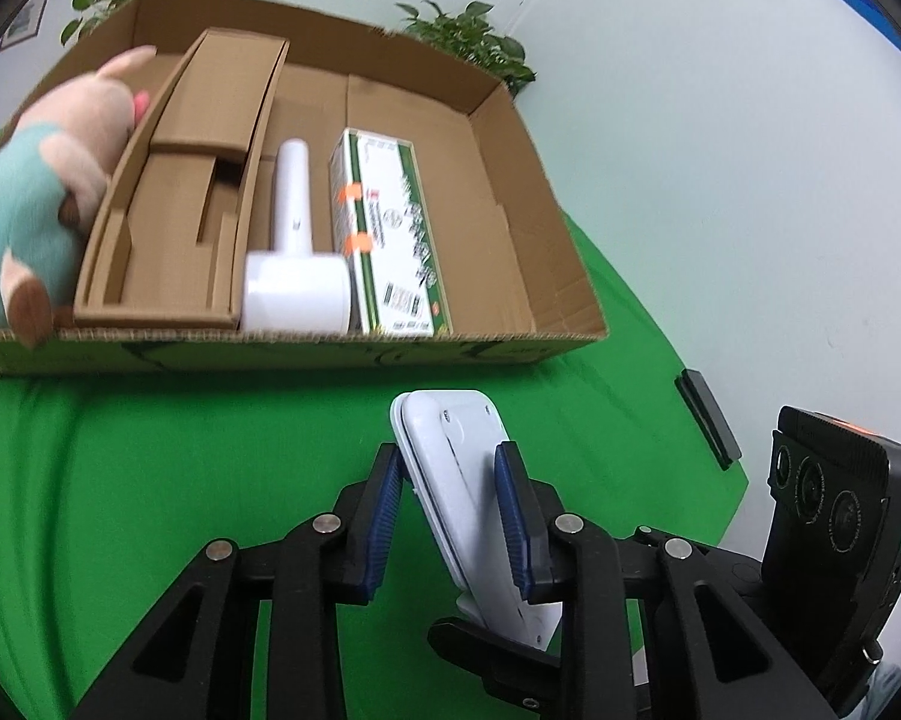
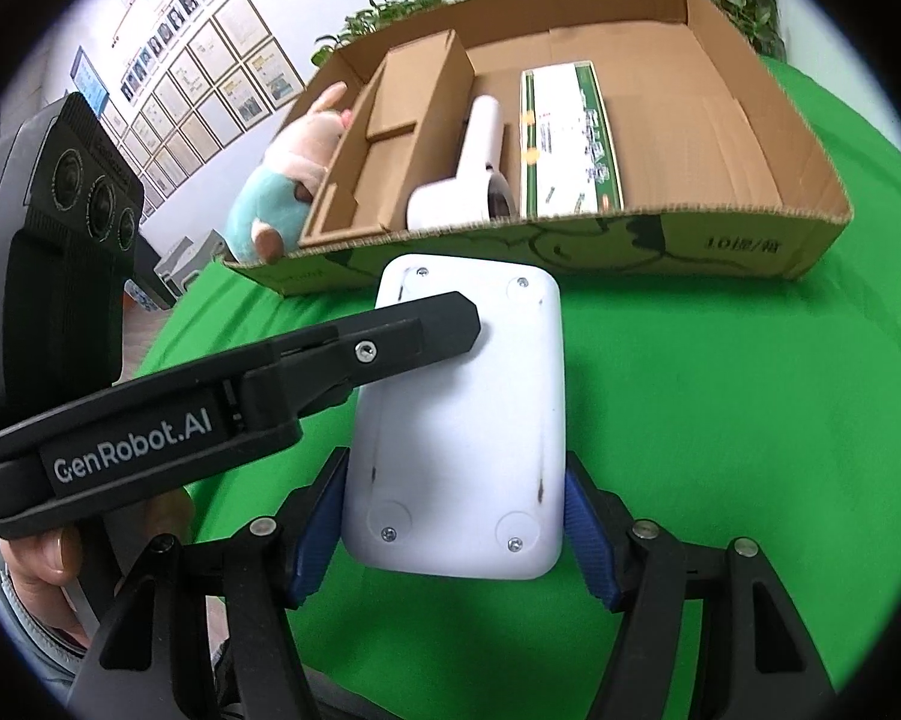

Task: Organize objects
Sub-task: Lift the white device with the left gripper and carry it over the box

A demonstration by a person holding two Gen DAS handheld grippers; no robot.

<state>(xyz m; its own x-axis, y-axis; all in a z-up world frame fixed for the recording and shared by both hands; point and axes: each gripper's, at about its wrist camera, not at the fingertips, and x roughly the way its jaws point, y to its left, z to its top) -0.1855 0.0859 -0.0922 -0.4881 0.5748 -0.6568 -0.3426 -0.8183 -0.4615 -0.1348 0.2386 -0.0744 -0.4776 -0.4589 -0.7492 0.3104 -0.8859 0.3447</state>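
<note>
A flat white plastic device with screws on its back is held above the green cloth, in front of the cardboard box. My left gripper is shut on its thin edges; the device stands on edge between the blue pads. My right gripper grips its near end across the width. In the right wrist view the left gripper's black finger lies over the device's upper left. The box holds a white handheld appliance, a green-and-white carton and a cardboard insert.
A pink and teal plush toy leans at the box's left end. A black flat item lies at the green cloth's right edge. Potted plants stand behind the box. Framed papers hang on the wall at left.
</note>
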